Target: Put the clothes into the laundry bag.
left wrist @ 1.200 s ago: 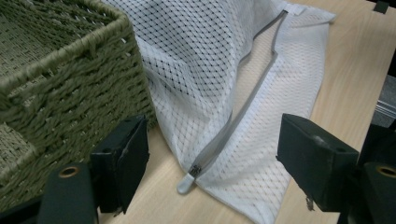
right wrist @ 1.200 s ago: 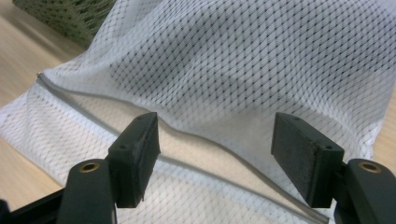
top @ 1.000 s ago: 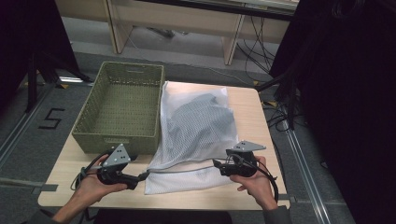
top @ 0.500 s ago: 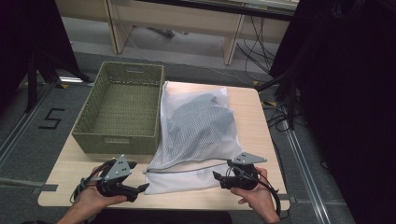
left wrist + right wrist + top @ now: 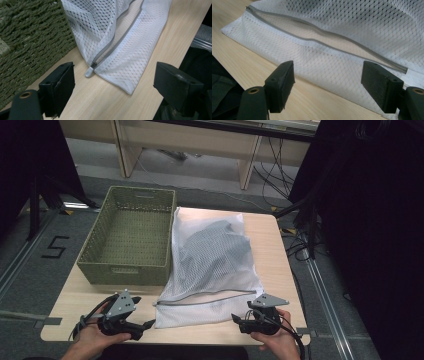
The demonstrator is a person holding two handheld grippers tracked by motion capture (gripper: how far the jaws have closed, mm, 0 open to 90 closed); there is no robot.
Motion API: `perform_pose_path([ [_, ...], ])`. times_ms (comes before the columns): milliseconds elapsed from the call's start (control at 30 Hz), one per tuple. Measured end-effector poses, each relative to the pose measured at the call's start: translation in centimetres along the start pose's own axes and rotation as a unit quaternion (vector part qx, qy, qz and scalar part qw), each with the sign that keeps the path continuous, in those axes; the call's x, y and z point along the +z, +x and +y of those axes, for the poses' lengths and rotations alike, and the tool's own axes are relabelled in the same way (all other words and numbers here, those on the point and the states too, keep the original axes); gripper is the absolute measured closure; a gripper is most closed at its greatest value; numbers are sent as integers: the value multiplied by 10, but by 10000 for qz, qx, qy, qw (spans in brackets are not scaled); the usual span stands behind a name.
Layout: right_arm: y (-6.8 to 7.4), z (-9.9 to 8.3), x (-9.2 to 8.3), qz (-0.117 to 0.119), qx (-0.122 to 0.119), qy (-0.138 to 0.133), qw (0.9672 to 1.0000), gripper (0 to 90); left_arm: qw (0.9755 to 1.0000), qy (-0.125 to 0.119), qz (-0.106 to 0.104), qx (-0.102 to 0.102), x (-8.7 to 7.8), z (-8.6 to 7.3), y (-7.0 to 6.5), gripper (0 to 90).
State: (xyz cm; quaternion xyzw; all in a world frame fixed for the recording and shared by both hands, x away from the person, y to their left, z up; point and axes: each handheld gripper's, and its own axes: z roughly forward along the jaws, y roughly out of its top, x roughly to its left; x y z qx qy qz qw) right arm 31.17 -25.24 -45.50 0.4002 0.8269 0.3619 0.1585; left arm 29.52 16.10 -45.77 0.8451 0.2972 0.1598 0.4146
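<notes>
Both claws, left (image 5: 146,325) and right (image 5: 237,318), gape at the table's near edge; next, likely pinch the mesh laundry bag's (image 5: 212,265) zipper pull (image 5: 89,71).

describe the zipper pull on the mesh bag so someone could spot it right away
On the wooden table, find the white mesh laundry bag beside the green woven basket. Follow its grey zipper to the end nearest the basket: the zipper pull is a small pale tab resting on bare wood.

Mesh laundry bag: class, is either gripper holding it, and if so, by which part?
Nothing is held. Both the left gripper and right gripper are open, just short of the mesh laundry bag near its zipper.
</notes>
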Motion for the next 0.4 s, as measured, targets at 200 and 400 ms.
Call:
perform_pose_path([
  [200, 2, 1, 0, 22, -7, 25, 10000, 275, 9999, -46, -9, -99, 2, -1, -2, 167],
  [400, 0, 1, 1, 1, -95, -10, 10000, 274, 10000, 26, 2, 28, 1, -1, 1, 170],
])
